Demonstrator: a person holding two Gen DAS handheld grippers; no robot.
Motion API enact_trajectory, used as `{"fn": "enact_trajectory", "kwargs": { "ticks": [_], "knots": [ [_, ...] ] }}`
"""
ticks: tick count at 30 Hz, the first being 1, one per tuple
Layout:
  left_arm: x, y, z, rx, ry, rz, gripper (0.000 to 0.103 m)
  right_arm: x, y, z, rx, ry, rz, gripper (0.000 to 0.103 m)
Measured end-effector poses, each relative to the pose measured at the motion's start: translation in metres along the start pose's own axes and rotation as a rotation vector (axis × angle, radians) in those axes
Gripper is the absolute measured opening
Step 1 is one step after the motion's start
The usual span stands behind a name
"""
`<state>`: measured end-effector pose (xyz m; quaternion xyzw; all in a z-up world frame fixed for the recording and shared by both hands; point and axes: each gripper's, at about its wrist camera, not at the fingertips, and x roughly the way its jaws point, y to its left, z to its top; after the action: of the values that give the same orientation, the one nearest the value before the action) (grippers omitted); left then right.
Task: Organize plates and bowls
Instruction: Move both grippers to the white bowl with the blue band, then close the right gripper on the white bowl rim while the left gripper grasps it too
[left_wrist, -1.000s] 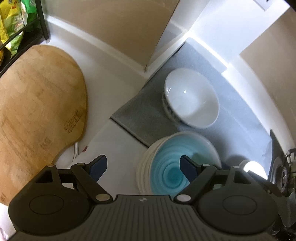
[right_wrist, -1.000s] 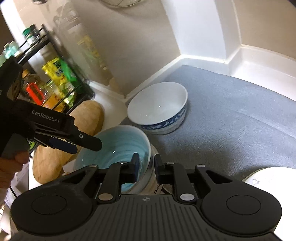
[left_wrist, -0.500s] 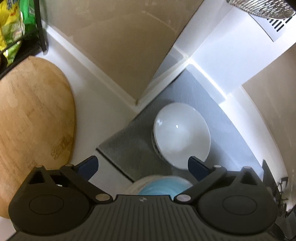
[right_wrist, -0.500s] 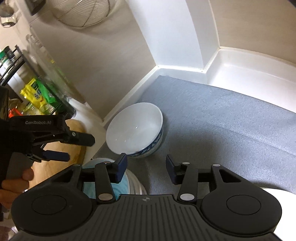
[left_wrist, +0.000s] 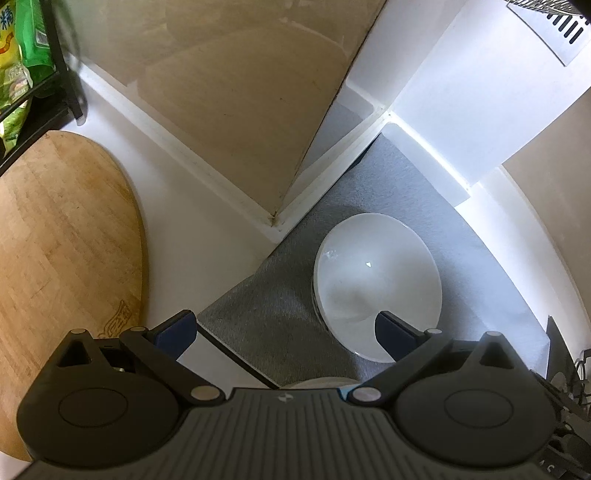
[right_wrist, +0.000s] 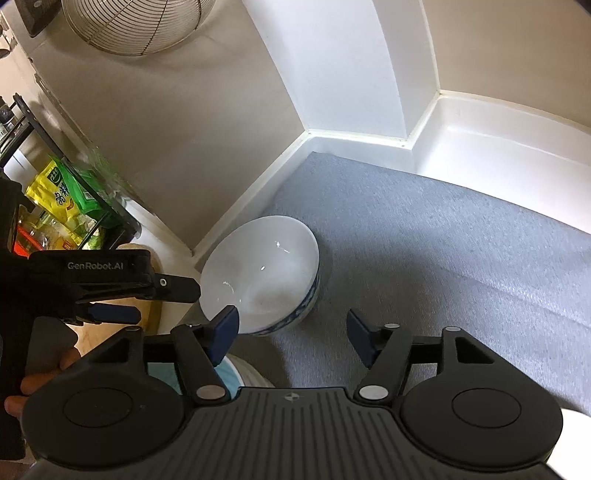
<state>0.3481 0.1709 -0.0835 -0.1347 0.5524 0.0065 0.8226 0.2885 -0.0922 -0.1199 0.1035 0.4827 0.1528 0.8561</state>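
White bowl (right_wrist: 260, 273) at centre frame on grey mat (right_wrist: 443, 236), near the wall corner. Glazed, slippery, breakable; best pinched at the rim. Left gripper (left_wrist: 284, 326) spread wide and empty, right gripper (right_wrist: 291, 332) opening, nothing between.

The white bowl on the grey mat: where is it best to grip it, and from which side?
Grip the white bowl at its thin rim, one finger inside and one outside. It stands upright and open on the grey mat, too wide to span. Come from above on the near side; the wall is close behind it.
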Motion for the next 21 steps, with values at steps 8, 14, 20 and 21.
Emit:
{"fn": "enact_trajectory", "kwargs": {
  "ticks": [8,14,20,21],
  "knots": [
    [0.011,0.002,0.007,-0.017,0.014,0.01,0.103,0.014,0.0,0.009,-0.009,0.021,-0.021,0.072],
    [0.02,0.0,0.011,-0.017,0.032,0.012,0.103,0.03,-0.003,0.015,0.019,0.054,-0.039,0.073],
    [0.031,-0.002,0.014,-0.026,0.053,0.018,0.103,0.045,-0.006,0.02,0.042,0.078,-0.059,0.073],
    [0.034,-0.001,0.014,-0.029,0.057,0.02,0.103,0.046,-0.006,0.021,0.043,0.079,-0.064,0.073]
  ]
}}
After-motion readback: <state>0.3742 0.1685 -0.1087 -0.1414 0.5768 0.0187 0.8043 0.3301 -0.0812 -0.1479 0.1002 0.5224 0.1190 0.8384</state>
